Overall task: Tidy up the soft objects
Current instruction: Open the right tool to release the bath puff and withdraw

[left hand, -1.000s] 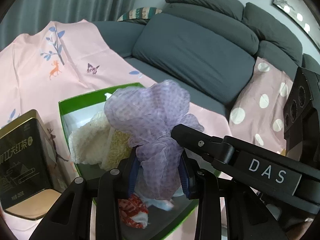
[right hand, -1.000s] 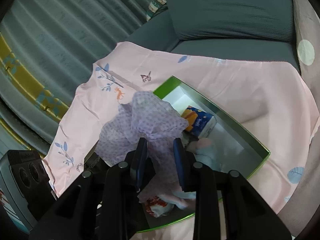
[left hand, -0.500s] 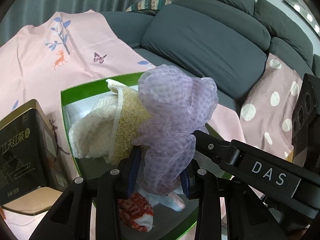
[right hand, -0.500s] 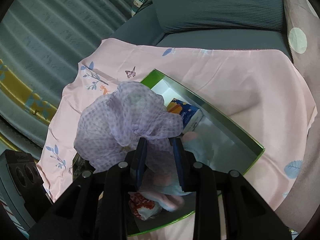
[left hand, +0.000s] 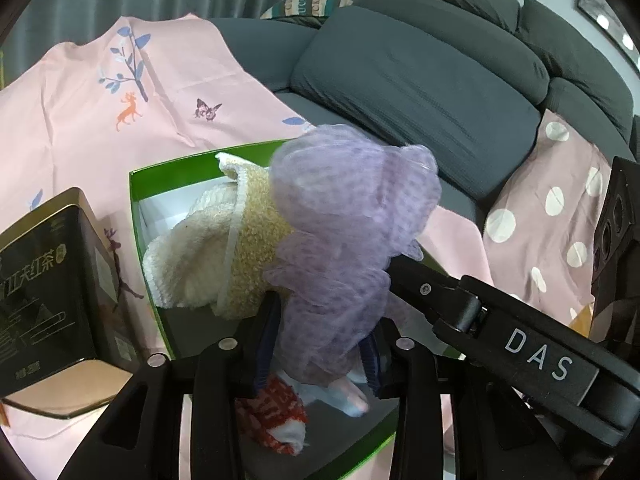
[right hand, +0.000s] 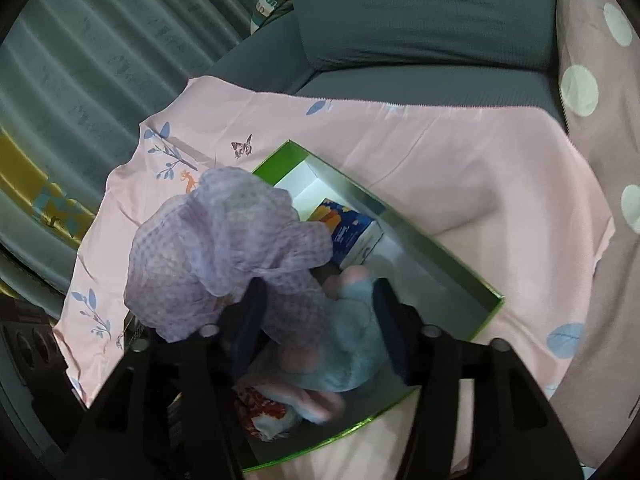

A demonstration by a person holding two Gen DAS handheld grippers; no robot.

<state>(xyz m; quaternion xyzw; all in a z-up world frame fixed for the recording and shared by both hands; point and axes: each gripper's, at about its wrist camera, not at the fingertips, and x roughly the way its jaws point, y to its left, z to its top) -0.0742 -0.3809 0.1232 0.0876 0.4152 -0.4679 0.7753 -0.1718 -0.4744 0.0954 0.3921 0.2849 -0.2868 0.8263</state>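
Lilac mesh bath puff (left hand: 352, 236), gathered and ruffled, hangs above the green-rimmed open box (right hand: 490, 300), where it presumably belongs. Left tongs (left hand: 318, 344) grasp its lower folds, though their jaws have just been easing apart. Right tongs (right hand: 320, 320) have just been opening; their jaws now stand released, the puff brushing only the left jaw. Inside the box lie a cream terry cloth (left hand: 188, 256), a pale blue plush toy (right hand: 352, 344) and a red-and-white fabric piece (left hand: 280, 420). Pink printed sheet (right hand: 440, 152) covers the support beneath, beside a grey sofa (left hand: 420, 80).
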